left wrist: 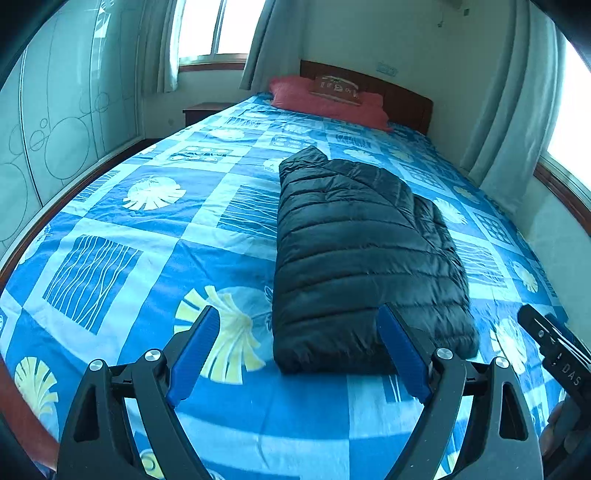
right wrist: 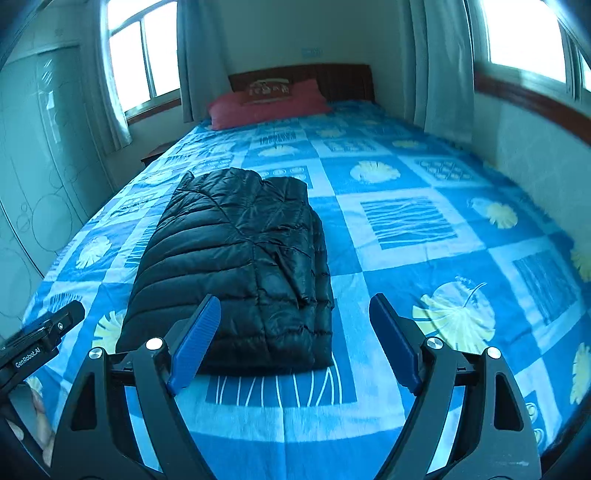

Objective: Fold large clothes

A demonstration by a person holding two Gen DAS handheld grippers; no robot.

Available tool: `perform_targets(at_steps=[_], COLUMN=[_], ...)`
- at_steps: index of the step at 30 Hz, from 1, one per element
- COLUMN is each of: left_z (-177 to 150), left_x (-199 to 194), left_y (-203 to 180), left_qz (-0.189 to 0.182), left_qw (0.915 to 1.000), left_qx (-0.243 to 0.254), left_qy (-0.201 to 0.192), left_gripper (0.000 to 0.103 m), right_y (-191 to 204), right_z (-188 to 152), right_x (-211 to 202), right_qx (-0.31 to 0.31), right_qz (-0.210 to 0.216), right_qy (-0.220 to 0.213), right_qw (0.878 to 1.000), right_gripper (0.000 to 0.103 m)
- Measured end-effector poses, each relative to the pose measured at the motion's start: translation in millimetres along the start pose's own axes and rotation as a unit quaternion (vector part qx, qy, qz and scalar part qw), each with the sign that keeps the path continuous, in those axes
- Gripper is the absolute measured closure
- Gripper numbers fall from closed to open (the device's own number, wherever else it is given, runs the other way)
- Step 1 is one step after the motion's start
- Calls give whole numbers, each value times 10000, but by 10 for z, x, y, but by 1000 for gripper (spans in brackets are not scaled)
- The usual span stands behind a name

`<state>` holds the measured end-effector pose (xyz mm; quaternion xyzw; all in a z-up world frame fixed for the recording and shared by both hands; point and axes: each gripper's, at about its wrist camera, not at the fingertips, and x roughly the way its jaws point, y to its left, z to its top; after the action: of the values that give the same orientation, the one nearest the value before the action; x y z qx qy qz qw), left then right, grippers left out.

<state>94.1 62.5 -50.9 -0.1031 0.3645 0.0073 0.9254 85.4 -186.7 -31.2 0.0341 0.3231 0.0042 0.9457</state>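
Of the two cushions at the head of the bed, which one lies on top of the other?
The small brown cushion with a pale printed picture lies on top. Under it is the larger plain red pillow, which rests directly on the blue bedspread.

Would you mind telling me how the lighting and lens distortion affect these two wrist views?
Left wrist view: strong fisheye bend curves the bed; the windows blow out white; a blue cast overall. Right wrist view: same curving and dark corners; glare from windows; the black jacket shows sheen; the pillow looks soft.
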Motion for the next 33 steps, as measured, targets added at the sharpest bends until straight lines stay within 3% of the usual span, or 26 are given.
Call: perform_targets(at_steps=[13, 33], left_z=[-153, -180], left_x=[-272, -337], left_y=[-175, -207], left_qz=[77, 130], left_qw=[9991, 9990], left_qx=[354, 289], left_qy=[-222, -304], left_gripper=[17, 17], right_y=[156, 143], right_z=[-132, -157], right_x=[-247, -281], right_qx=[-225, -188], right_qz=[73, 108], right_qy=[-126, -162], right_qw=[9996, 9996], right_gripper=[20, 20])
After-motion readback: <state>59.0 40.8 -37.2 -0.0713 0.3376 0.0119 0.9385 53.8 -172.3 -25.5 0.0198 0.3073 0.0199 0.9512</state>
